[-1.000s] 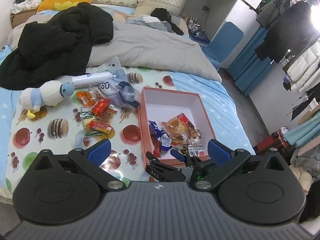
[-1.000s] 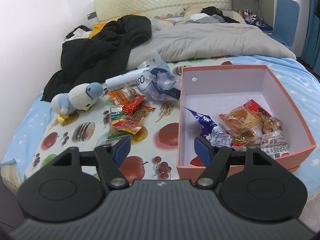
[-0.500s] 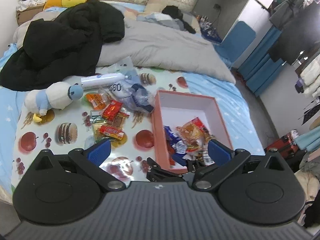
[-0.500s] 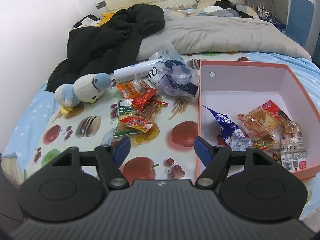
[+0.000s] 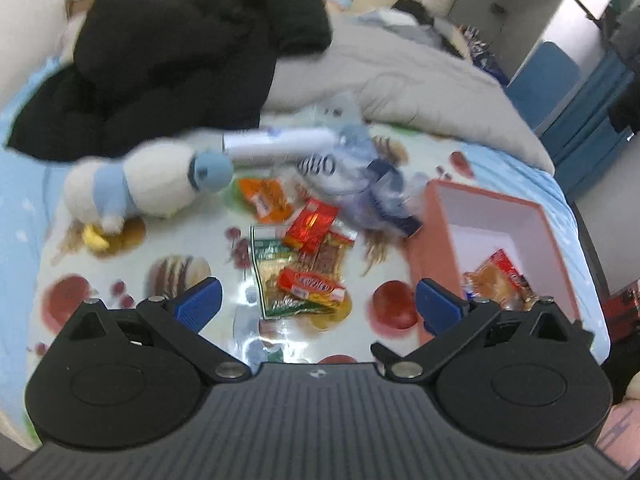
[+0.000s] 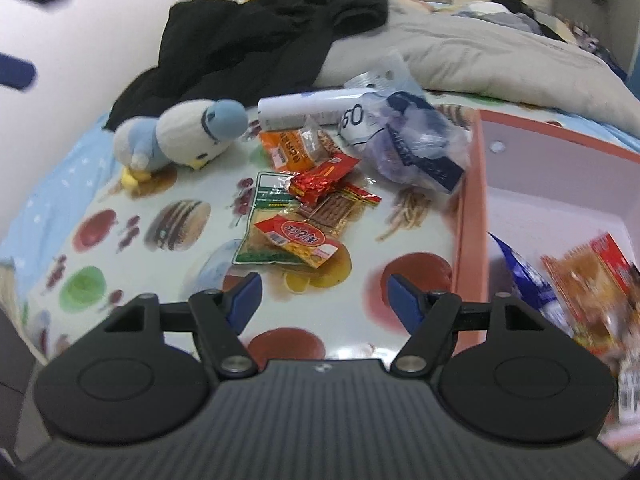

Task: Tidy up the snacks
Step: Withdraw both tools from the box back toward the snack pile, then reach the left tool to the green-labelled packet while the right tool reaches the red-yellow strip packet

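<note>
Both the left gripper and right gripper hang spread wide and empty above the loose pile of foil-wrapped snack packets lying on the fruit-printed sheet, just beside the open salmon-pink cardboard box

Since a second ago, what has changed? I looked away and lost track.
Both tools came down toward the loose snack pile: the left tool swung leftward off the pink box, the right tool also shifted left. Both are open and empty. Nothing was taken or released; snacks, box and plush bird stayed put.
</note>
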Tool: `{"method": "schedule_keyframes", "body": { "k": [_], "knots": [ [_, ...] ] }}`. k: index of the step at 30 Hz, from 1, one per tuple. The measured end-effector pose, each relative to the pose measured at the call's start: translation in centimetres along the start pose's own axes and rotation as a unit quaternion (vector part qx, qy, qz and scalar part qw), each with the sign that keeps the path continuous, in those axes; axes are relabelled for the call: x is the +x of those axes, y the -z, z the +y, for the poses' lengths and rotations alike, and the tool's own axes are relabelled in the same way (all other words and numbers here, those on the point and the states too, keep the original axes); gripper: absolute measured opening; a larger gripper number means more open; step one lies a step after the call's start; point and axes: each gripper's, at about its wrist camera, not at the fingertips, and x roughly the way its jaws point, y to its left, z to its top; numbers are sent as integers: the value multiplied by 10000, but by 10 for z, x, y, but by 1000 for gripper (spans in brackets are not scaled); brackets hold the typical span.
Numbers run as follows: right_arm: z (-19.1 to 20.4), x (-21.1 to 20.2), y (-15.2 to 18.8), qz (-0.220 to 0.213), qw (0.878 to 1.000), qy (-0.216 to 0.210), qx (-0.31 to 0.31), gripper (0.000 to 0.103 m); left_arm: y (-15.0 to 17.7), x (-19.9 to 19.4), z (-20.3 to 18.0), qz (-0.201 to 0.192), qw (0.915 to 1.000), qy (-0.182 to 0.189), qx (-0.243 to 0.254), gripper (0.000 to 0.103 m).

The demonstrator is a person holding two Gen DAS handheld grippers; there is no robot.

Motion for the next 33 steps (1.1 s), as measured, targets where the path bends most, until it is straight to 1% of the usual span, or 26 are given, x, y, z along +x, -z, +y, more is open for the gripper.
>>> {"method": "schedule_keyframes", "body": {
  "k": [1, 4, 6, 8, 10, 14, 16, 17, 18, 19, 22, 23, 24, 25, 28, 30, 33],
  "knots": [
    [2, 9, -2, 24, 10000, -1, -87, 69, 1, 15, 8, 133, 9999, -10, -95, 103],
    [5, 33, -6, 54, 9996, -36, -288, 65, 4, 52, 25, 302, 9991, 59, -308, 103],
    [9, 52, -7, 128, 9989, -5, -451, 57, 7, 72, 33, 424, 9981, 53, -441, 103],
    [12, 68, -8, 197, 9982, -20, -567, 52, 8, 92, 40, 558, 9969, 46, -552, 103],
    [14, 83, -9, 237, 9975, -50, -670, 52, 9, 110, 44, 677, 9958, 24, -615, 103],
    [21, 107, -9, 180, 9940, 97, -1074, 50, 10, 139, 53, 874, 9929, -32, -810, 103],
    [23, 116, -8, 123, 9917, 192, -1267, 47, 11, 149, 58, 905, 9921, -2, -872, 103],
    [24, 121, -8, 103, 9905, 293, -1342, 41, 11, 153, 60, 911, 9918, -3, -901, 103],
    [23, 126, -8, 115, 9901, 352, -1353, 34, 11, 158, 62, 912, 9916, -3, -920, 103],
    [21, 131, -8, 152, 9902, 376, -1334, 31, 11, 163, 64, 917, 9915, 5, -928, 103],
    [15, 141, -9, 249, 9911, 337, -1260, 17, 12, 176, 69, 984, 9907, 17, -938, 103],
    [13, 144, -9, 295, 9912, 337, -1242, 9, 12, 181, 71, 1037, 9901, 9, -944, 103],
    [11, 146, -10, 344, 9918, 311, -1193, 5, 13, 184, 72, 1047, 9900, 70, -946, 103],
    [9, 147, -10, 364, 9926, 299, -1123, 5, 14, 190, 73, 1055, 9901, 120, -917, 103],
    [1, 143, -12, 296, 9940, 388, -978, 3, 18, 204, 77, 1067, 9911, 80, -794, 103],
    [-5, 139, -14, 250, 9951, 444, -844, 3, 22, 213, 79, 1090, 9908, 211, -773, 102],
    [-12, 131, -15, 203, 9966, 497, -623, 3, 29, 226, 81, 1001, 9924, 298, -654, 102]
  ]
}}
